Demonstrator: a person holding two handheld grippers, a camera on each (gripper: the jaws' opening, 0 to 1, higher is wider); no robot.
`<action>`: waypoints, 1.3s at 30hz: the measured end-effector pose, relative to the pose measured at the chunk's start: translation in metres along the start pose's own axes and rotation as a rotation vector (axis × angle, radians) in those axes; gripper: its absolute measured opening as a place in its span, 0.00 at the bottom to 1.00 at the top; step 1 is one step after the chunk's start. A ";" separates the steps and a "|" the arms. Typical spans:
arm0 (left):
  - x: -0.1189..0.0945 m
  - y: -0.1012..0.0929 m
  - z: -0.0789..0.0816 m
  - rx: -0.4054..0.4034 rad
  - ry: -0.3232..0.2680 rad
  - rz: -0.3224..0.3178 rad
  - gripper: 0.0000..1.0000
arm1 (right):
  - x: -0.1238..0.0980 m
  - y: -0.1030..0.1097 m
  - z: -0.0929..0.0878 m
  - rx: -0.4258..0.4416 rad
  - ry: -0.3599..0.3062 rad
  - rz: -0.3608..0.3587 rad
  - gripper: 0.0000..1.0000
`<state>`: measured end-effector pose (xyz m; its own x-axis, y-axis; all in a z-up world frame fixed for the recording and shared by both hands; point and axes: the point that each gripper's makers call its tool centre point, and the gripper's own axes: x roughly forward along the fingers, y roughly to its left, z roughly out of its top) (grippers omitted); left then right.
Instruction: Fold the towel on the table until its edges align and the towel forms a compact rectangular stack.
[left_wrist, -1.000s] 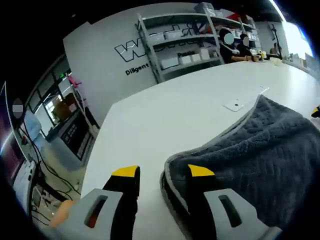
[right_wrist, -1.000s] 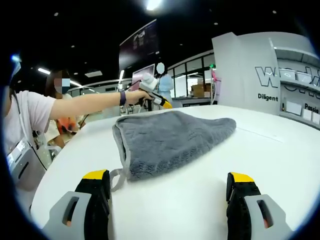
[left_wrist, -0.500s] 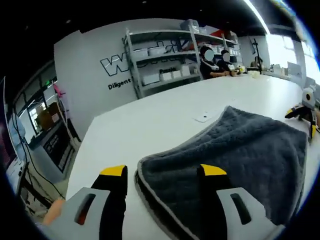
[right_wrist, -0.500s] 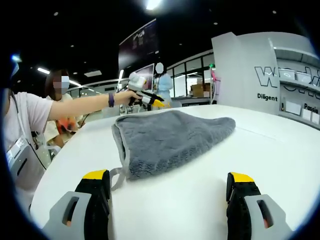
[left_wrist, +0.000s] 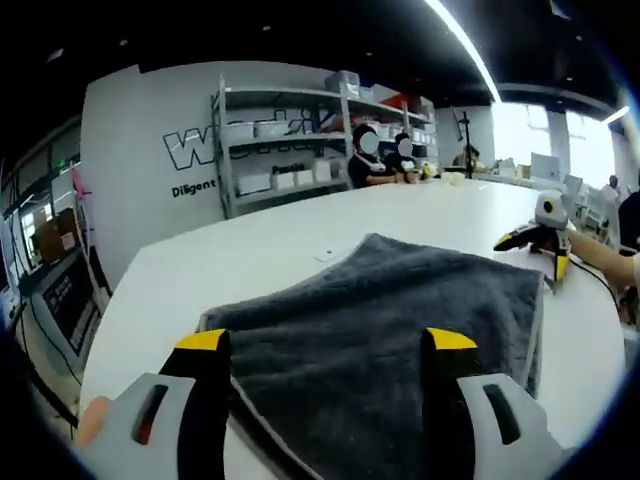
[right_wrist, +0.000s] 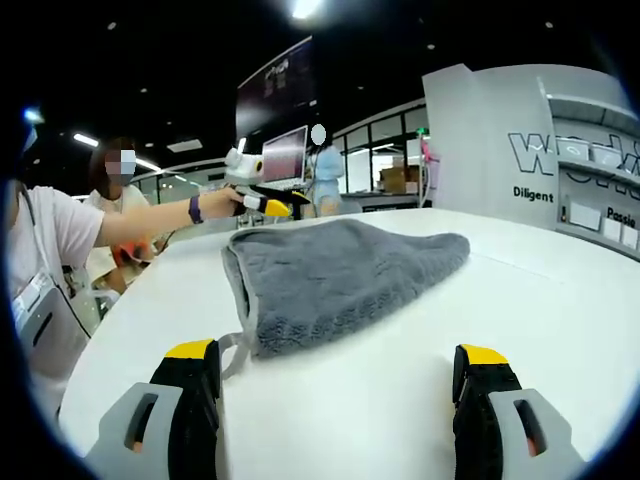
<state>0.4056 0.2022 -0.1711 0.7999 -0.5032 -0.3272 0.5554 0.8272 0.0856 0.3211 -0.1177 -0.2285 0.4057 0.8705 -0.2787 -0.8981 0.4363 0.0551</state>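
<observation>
A grey towel (left_wrist: 400, 320) lies folded on a white table (left_wrist: 250, 255), spreading ahead of the left gripper (left_wrist: 325, 345), whose yellow-tipped jaws stand wide apart with nothing between them. The towel's near edge runs across just in front of both jaw tips, and part of that edge is hidden behind them; whether the jaws touch the cloth cannot be told. Its long axis seems to run from the near left toward the far right, where the right gripper (left_wrist: 540, 235) rests past its far end. In the right gripper view the towel (right_wrist: 335, 275) lies ahead of the open, empty jaws of the right gripper (right_wrist: 340, 365), well apart from them, lengthwise away and to the right, tapering to a rounded far end. Beyond it a person's hand (right_wrist: 215, 203) holds the left gripper (right_wrist: 255, 195) above the far edge; its jaw gap is too small to make out there.
</observation>
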 end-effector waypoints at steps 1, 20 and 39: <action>-0.003 -0.006 0.000 0.001 -0.014 -0.016 0.80 | 0.000 0.000 0.000 0.000 0.000 -0.001 0.99; -0.055 -0.053 -0.017 0.032 -0.131 -0.012 0.99 | -0.001 0.001 0.000 0.003 -0.005 -0.009 0.99; -0.075 -0.037 -0.038 0.039 -0.174 0.042 0.99 | -0.001 -0.002 0.001 0.012 -0.017 -0.013 0.99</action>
<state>0.3163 0.2193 -0.1855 0.8482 -0.5065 -0.1549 0.5260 0.8399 0.1338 0.3222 -0.1190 -0.2275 0.4205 0.8684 -0.2628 -0.8906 0.4504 0.0630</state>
